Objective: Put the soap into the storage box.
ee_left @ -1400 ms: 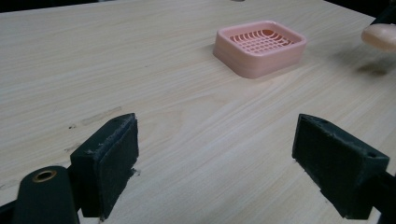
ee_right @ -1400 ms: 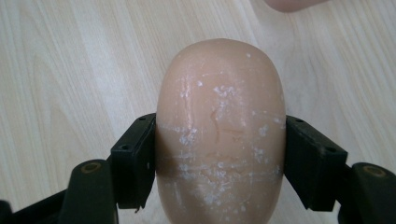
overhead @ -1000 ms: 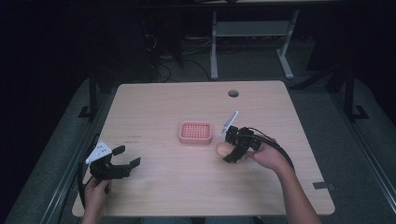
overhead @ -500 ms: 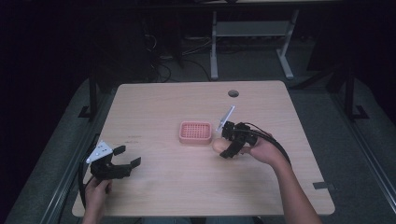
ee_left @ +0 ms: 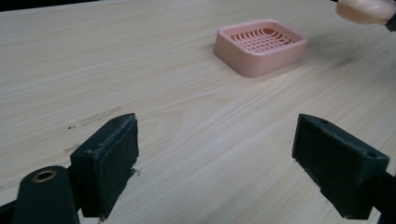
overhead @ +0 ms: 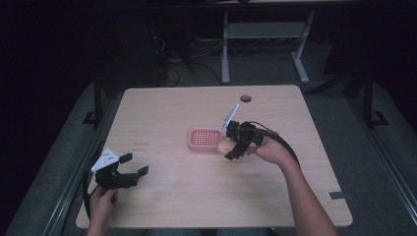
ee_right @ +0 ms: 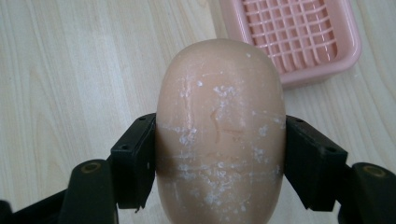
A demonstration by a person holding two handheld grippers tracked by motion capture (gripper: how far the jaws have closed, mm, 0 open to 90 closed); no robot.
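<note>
A dim room with desk legs and cables on the floor is lying behind a pale wooden counter (overhead: 172,113). Near its middle a pink soap dish (overhead: 204,139) with a slotted grid is sitting flat. The right gripper (overhead: 230,147) is hovering just beside the dish's right edge, its jaws clamped on the two long sides of an oval soap bar (ee_right: 220,130), peach-coloured and flecked with white scuffs. In the right gripper view the bar's long axis is running straight out between the jaws, and the dish is lying ahead and to the right of its tip, not yet under it. Judging from that, any move to set the bar down is calling for a short shift toward the dish, and the right hand is plainly the nearer one. The left gripper (overhead: 129,172) is resting low at the near left of the counter, well apart from the dish, its jaws standing wide apart and holding nothing.
</note>
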